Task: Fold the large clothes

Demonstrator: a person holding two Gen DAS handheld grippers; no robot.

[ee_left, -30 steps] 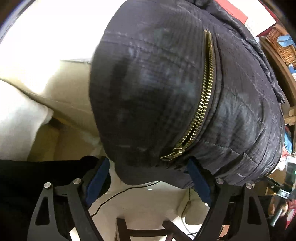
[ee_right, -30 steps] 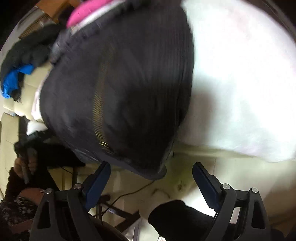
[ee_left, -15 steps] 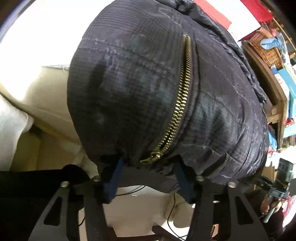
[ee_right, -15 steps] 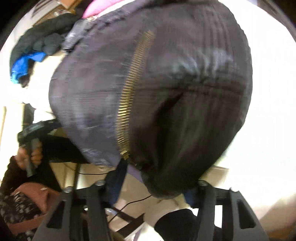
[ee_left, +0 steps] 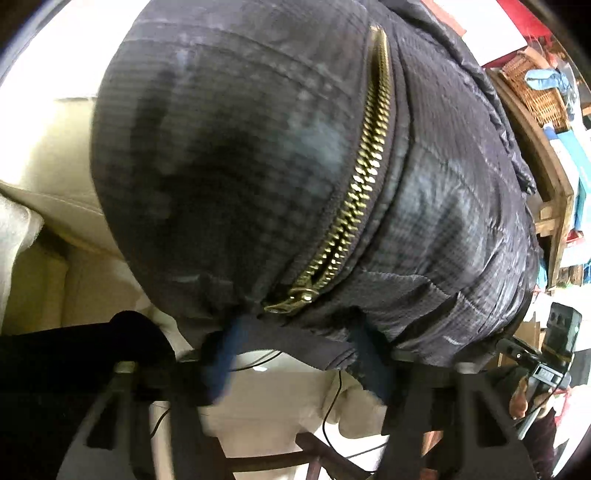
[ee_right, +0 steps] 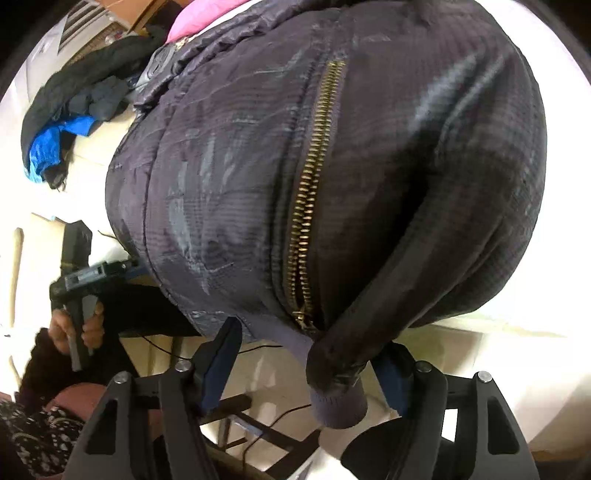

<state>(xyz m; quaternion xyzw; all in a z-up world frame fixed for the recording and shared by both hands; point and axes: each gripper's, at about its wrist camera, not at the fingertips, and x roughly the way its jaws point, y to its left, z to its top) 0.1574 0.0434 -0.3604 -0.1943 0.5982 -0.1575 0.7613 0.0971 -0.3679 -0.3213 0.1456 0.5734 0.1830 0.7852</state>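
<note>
The dark puffy jacket [ee_left: 258, 166] with its gold zipper [ee_left: 354, 206] is lying on the cream sofa [ee_left: 55, 162]. The left gripper [ee_left: 295, 354] has just been closing and is pinching its hem. The right gripper [ee_right: 306, 365] has just been opening, its jaws sitting loose around the bunched hem.

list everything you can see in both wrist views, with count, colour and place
jacket: one, dark quilted, fills both views, hem at the jaws
zip: one, brass, down the jacket front
clothes pile: one, black and blue, upper left of right view
pink cloth: one, top edge of right view
basket: one, wicker, on shelf at right of left view
left gripper: jaws have just closed on the hem
right gripper: jaws have just widened, cuff between them, left pad clear
hand: one, holding the other gripper's handle
</note>
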